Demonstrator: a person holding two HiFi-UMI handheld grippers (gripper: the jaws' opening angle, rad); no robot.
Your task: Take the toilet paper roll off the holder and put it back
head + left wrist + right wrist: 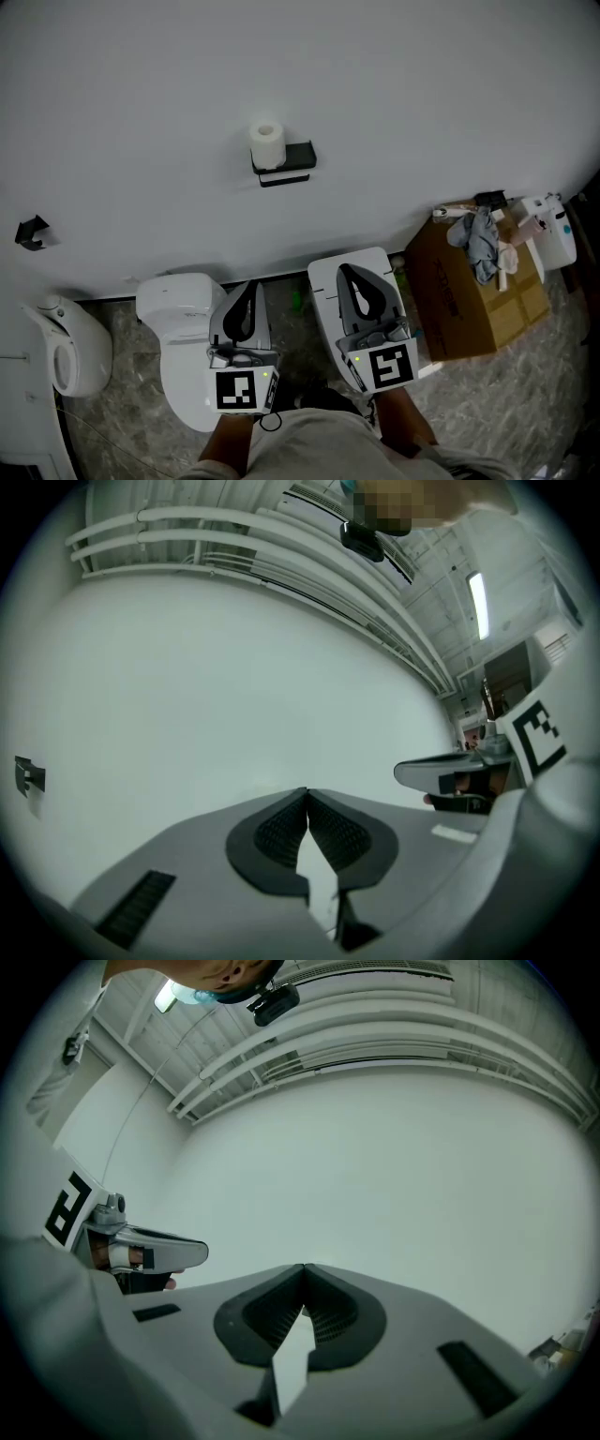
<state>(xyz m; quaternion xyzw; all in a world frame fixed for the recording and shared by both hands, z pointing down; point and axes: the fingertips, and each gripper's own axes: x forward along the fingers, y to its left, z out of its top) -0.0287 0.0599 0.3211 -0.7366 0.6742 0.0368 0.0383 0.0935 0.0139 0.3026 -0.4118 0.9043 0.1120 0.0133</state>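
Grippers first: my left gripper (pixel 246 292) and right gripper (pixel 352 277) are both pinched closed, with nothing between the jaws, low and close to my body. Ahead on the wall, well apart from both, the toilet paper roll (pixel 267 143) stands upright on its holder (pixel 292 161), more nearly in line with the left gripper.

My right gripper (pixel 303 1269) has both jaws together, tips meeting, with nothing between the ribbed pads (pixel 270 1314). It faces a plain white wall (pixel 375 1176). My left gripper (pixel 178 1252) appears side-on at the left edge of the view, apart from the right one. Pipes (pixel 375 1040) run along the top of the wall.
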